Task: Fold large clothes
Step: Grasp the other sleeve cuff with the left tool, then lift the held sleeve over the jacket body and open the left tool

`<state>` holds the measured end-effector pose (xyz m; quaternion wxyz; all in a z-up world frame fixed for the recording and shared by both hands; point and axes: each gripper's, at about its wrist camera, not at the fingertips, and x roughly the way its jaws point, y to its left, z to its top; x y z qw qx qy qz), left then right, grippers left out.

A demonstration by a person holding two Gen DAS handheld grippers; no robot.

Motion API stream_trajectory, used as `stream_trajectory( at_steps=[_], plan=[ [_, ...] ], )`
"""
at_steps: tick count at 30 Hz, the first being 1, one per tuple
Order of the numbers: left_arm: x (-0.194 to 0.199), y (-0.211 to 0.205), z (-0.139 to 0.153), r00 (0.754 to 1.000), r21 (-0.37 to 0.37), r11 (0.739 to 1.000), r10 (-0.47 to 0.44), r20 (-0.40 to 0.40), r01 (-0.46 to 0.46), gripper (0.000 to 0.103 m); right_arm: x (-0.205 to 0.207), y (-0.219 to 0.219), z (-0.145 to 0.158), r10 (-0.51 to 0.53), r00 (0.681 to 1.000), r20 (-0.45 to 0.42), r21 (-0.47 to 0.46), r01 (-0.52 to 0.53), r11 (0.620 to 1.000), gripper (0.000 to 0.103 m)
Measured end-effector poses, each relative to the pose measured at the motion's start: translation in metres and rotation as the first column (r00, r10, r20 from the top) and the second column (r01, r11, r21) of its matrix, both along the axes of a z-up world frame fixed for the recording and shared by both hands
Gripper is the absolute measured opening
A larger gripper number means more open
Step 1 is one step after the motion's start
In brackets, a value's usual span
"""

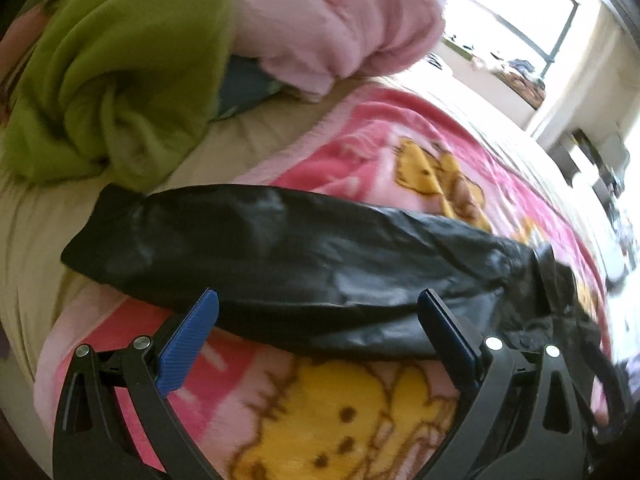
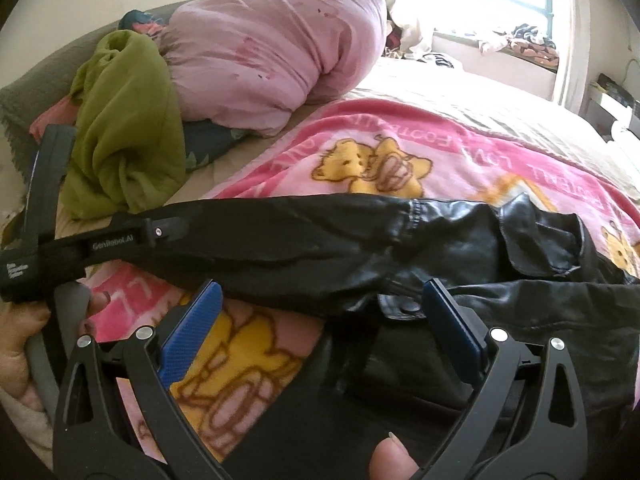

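Right tongs (image 2: 320,328) spread wide over black leather jacket (image 2: 460,248) lying on pink bear blanket (image 2: 400,140).

Bed (image 2: 460,100): pink bear blanket (image 2: 400,152), black leather jacket (image 2: 440,240), green garment (image 2: 128,128), pink bundle (image 2: 272,48).

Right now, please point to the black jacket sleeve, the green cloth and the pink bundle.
black jacket sleeve (image 1: 248,248), left wrist view, middle of the sleeve.
green cloth (image 2: 128,136), right wrist view, its crumpled middle.
pink bundle (image 2: 272,52), right wrist view, its front face.
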<state>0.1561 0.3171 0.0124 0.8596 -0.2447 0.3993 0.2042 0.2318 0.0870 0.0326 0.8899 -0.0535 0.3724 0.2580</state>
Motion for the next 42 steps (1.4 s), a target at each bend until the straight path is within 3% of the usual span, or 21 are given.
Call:
stream_trajectory(
  at_steps=[4,10,14,21,25,28,29,30,31,32,33,36,42],
  plan=[
    [-0.008,0.015,-0.005,0.997,-0.021,0.996,0.083,0.002,-0.083,0.099,0.002,0.010,-0.004,0.009,1.000,-0.017,0.014,-0.009,1.000,0.094],
    [-0.015,0.039,-0.020,0.985,-0.126,0.978,0.170,0.004,-0.169,0.099,0.005,0.026,-0.012,0.022,0.999,-0.035,0.015,-0.022,1.000,0.094],
    [-0.024,0.056,-0.035,0.967,-0.187,0.949,0.252,-0.031,-0.253,0.099,0.006,0.032,-0.016,0.028,0.998,-0.053,0.028,-0.027,0.999,0.094],
    [-0.029,0.082,-0.058,0.949,-0.252,0.916,0.312,-0.043,-0.313,0.099,0.004,0.039,-0.019,0.046,0.997,-0.059,0.021,-0.044,0.999,0.094],
    [-0.035,0.097,-0.070,0.933,-0.337,0.880,0.360,0.013,-0.334,0.098,0.003,0.030,-0.020,0.035,0.997,-0.064,0.018,-0.034,0.999,0.094],
    [-0.036,0.103,-0.067,0.927,-0.357,0.883,0.361,0.099,-0.305,0.095,0.001,0.018,-0.022,0.016,0.997,-0.069,0.015,-0.015,1.000,0.094],
    [-0.035,0.103,-0.066,0.926,-0.359,0.884,0.360,0.114,-0.300,0.084,0.001,0.012,-0.022,0.009,0.997,-0.070,0.014,-0.008,1.000,0.094],
    [-0.033,0.104,-0.065,0.926,-0.352,0.888,0.357,0.123,-0.295,0.063,0.001,0.006,-0.022,-0.001,0.997,-0.071,0.013,0.002,1.000,0.094],
    [-0.031,0.104,-0.063,0.929,-0.344,0.894,0.348,0.129,-0.288,0.051,0.001,0.002,-0.022,-0.007,0.997,-0.071,0.012,0.008,1.000,0.094],
    [-0.029,0.104,-0.062,0.931,-0.337,0.899,0.340,0.129,-0.281,0.031,0.000,-0.005,-0.021,-0.019,0.997,-0.070,0.012,0.020,1.000,0.094],
    [-0.026,0.103,-0.060,0.937,-0.324,0.907,0.325,0.129,-0.270,0.022,-0.001,-0.009,-0.022,-0.026,0.997,-0.070,0.012,0.027,1.000,0.094],
    [-0.024,0.095,-0.040,0.941,-0.269,0.937,0.279,0.190,-0.224,0.012,-0.001,-0.026,-0.022,-0.056,0.996,-0.074,0.018,0.057,0.998,0.094],
    [-0.032,0.062,0.017,0.919,-0.175,0.981,0.144,0.367,-0.084,0.007,-0.006,-0.058,-0.024,-0.109,0.990,-0.085,0.047,0.113,0.992,0.094]
  ],
)
